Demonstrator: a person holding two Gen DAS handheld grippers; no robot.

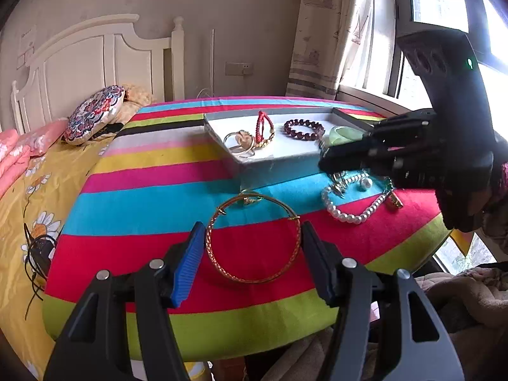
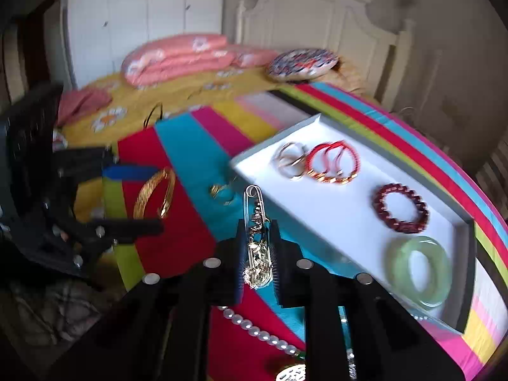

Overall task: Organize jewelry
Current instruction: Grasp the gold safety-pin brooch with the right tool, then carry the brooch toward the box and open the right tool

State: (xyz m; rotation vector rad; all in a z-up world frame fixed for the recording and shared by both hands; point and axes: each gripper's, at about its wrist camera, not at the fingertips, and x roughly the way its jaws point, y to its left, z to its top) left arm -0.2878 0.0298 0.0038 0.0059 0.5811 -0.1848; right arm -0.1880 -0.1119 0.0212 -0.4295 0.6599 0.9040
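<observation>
The right gripper's (image 2: 257,254) fingers are clamped on a gold safety-pin brooch (image 2: 256,244), lifted just off the striped cloth (image 1: 152,209) beside the white tray's (image 2: 349,219) near rim. The left gripper's (image 1: 250,247) fingers stand apart either side of the gold bangle (image 1: 254,238), untouched, near the cloth's front edge.

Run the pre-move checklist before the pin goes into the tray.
1. Right gripper shut on the gold brooch pin: ok.
2. Pin clear of the striped cloth: cannot tell.
3. Bare floor free in the white tray between the dark red bead bracelet and the near wall: ok.
4. Left gripper open around the gold bangle, not gripping: ok.
5. Pearl necklace untangled from the pin: cannot tell.
</observation>
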